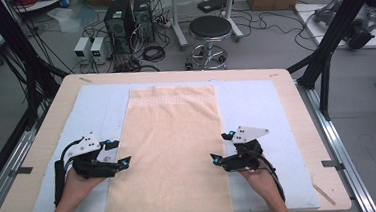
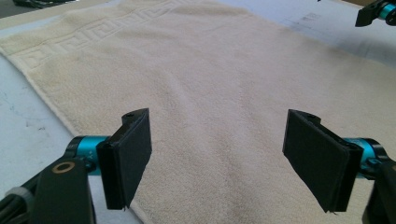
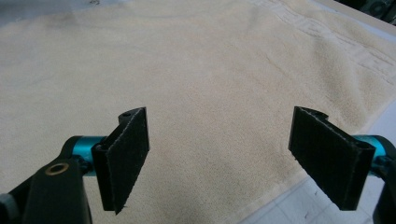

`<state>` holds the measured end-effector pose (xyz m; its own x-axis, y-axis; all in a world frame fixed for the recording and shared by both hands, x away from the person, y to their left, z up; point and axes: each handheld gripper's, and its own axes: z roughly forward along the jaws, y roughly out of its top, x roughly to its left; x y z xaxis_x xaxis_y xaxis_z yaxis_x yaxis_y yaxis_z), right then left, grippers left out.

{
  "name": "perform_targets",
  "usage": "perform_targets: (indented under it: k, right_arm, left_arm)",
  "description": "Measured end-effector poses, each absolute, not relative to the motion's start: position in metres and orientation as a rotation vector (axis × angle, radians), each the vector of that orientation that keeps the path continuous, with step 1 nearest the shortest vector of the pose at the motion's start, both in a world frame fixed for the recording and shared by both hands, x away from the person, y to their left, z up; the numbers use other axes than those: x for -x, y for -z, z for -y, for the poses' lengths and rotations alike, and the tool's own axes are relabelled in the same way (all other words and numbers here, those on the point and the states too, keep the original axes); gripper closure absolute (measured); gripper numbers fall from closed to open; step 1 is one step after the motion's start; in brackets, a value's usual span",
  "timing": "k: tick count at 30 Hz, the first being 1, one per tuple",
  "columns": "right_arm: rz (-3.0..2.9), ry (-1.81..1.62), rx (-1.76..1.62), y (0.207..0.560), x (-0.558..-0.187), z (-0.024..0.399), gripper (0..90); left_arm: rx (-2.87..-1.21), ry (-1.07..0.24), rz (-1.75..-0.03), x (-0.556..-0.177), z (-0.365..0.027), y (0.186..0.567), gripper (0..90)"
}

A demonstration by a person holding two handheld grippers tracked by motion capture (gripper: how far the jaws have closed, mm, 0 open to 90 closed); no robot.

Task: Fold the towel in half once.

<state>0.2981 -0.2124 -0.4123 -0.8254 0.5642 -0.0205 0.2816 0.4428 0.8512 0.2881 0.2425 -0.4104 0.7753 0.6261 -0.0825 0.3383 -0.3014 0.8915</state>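
A beige towel (image 1: 174, 147) with a patterned border at its far end lies flat and lengthwise down the middle of the table, its near end hanging over the front edge. My left gripper (image 1: 118, 152) sits at the towel's left edge, open, its jaws wide over the towel (image 2: 224, 84) with nothing between them (image 2: 217, 140). My right gripper (image 1: 220, 147) sits at the right edge, also open (image 3: 218, 140), over the towel (image 3: 196, 70) near its hem. The right gripper's tip (image 2: 376, 11) shows far off in the left gripper view.
A pale mat (image 1: 256, 101) covers the wooden table (image 1: 297, 113) under the towel. Beyond the table stand a black stool (image 1: 210, 32), computer towers (image 1: 120, 20) with cables, and a black frame post (image 1: 331, 36) at the right.
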Motion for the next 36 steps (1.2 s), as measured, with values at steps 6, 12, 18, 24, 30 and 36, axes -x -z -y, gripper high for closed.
perform_targets:
  k: [6,12,18,24,30,36]
  right_arm:
    - [-2.403,-1.311,-0.727,0.413,-0.3,0.213,19.9]
    - [-2.402,-1.288,-0.738,0.413,-0.305,0.215,20.2]
    - [-2.34,-1.276,-0.762,0.393,-0.326,0.221,21.0]
    - [-2.328,-1.261,-0.814,0.372,-0.365,0.223,23.1]
    - [-2.316,-1.247,-0.88,0.378,-0.397,0.221,24.9]
    - [-2.399,-1.13,-0.96,0.412,-0.418,0.211,28.4]
  left_arm:
    - [-1.927,-0.345,-0.731,-0.289,-0.243,0.411,25.5]
    - [-1.91,-0.343,-0.762,-0.297,-0.247,0.409,28.7]
    - [-1.883,-0.385,-0.79,-0.314,-0.252,0.391,31.2]
    - [-1.902,-0.41,-0.816,-0.342,-0.246,0.373,32.7]
    - [-1.912,-0.429,-0.825,-0.369,-0.24,0.37,35.1]
    - [-1.95,-0.386,-0.892,-0.387,-0.236,0.399,38.6]
